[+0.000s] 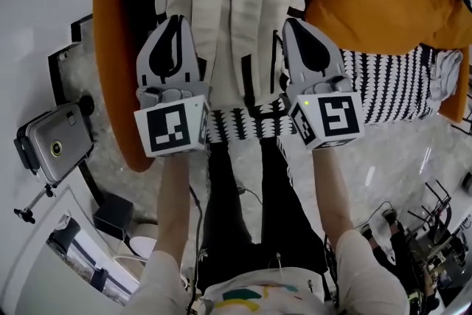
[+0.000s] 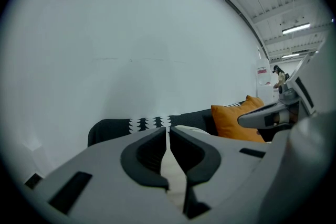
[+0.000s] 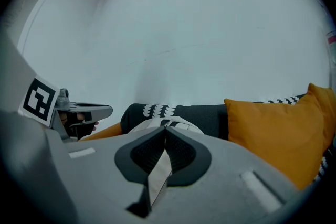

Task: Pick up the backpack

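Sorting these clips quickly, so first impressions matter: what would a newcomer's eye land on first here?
The cream backpack lying flat at the top centre of the head view, flanked by the left gripper and the right gripper, each shut on a pale strap of it. Next comes the bright orange cushion to its right, with a black-and-white patterned throw just below it in the picture.

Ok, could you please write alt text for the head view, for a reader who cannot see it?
Seen from above, the left gripper and right gripper are shut on the sides of a cream backpack lying on a black-and-white sofa cover beside an orange cushion.
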Tool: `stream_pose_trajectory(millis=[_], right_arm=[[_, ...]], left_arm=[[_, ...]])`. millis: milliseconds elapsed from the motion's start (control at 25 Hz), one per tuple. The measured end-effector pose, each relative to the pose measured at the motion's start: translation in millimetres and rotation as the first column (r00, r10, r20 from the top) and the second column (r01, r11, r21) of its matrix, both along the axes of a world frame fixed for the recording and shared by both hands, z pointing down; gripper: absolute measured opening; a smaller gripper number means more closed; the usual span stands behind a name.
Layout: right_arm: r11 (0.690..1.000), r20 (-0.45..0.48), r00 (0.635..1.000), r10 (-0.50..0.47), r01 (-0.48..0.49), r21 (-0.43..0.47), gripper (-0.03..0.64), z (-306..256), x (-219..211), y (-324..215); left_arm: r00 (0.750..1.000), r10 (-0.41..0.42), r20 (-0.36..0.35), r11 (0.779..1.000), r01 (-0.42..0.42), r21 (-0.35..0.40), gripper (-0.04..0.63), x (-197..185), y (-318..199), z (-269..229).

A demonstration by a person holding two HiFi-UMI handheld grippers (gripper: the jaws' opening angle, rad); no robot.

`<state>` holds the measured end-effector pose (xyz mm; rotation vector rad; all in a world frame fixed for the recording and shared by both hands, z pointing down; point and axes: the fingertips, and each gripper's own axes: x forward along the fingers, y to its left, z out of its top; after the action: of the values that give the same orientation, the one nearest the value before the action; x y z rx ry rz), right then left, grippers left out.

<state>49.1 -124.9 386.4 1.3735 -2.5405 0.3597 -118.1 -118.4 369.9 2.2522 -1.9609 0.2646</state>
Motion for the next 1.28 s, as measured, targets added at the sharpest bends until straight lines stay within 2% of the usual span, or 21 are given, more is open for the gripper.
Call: stream_pose_trajectory(millis=[160, 240, 320, 400, 440, 560, 680, 1000, 1280], right_arm=[[0.998, -0.001, 0.998, 0.058, -0.058, -0.021, 0.006, 3.1, 7.2, -15.7], [0.995, 0.002, 0.995, 0.097, -0.097, -0.021, 0.006, 7.1, 14.7, -26.8], [0.994, -0.007, 0.994, 0.108, -0.108, -0.013, 0.009, 15.2, 18.7, -36.8], [0.995, -0.029, 0.996, 0.087, -0.088, -0.036, 0.141, 30.5, 16.2, -45.2], [0.995, -0.038, 0.996, 0.075, -0.077, -0.058, 0.156, 39.3, 14.0, -49.5], [0.988, -0.051, 0.996, 0.07, -0.076, -0.131, 0.283, 66.0, 12.1, -65.8], [0.975, -0.072, 0.993, 0.094, -0.106, -0.197, 0.333, 96.8, 23.5, -83.2], [0.933, -0.133, 0.982, 0.131, -0.167, -0.32, 0.336, 154.1, 32.4, -104.5], [0.916, -0.156, 0.981, 0.115, -0.166, -0.365, 0.335, 172.8, 31.0, -112.4]], left_arm=[[0.999, 0.022, -0.024, 1.0, -0.023, -0.02, 0.035, -2.8, -9.8, 3.8], [0.999, 0.037, -0.039, 0.998, -0.038, -0.043, 0.134, -3.5, -18.8, 9.5], [0.999, 0.038, -0.03, 0.997, -0.039, -0.059, 0.155, -6.4, -26.4, 16.6], [0.999, 0.04, -0.024, 0.996, -0.042, -0.081, 0.195, -10.6, -32.4, 26.8], [0.998, 0.045, -0.037, 0.994, -0.049, -0.102, 0.222, -12.6, -35.6, 34.4], [0.993, 0.052, -0.104, 0.979, -0.071, -0.19, 0.286, -20.1, -47.3, 63.0], [0.992, 0.017, -0.124, 0.962, -0.05, -0.268, 0.302, -29.7, -58.5, 91.9], [0.993, -0.056, -0.101, 0.921, 0.013, -0.39, 0.304, -60.1, -76.0, 147.6], [0.99, -0.046, -0.135, 0.891, -0.021, -0.453, 0.324, -61.3, -88.1, 167.4]])
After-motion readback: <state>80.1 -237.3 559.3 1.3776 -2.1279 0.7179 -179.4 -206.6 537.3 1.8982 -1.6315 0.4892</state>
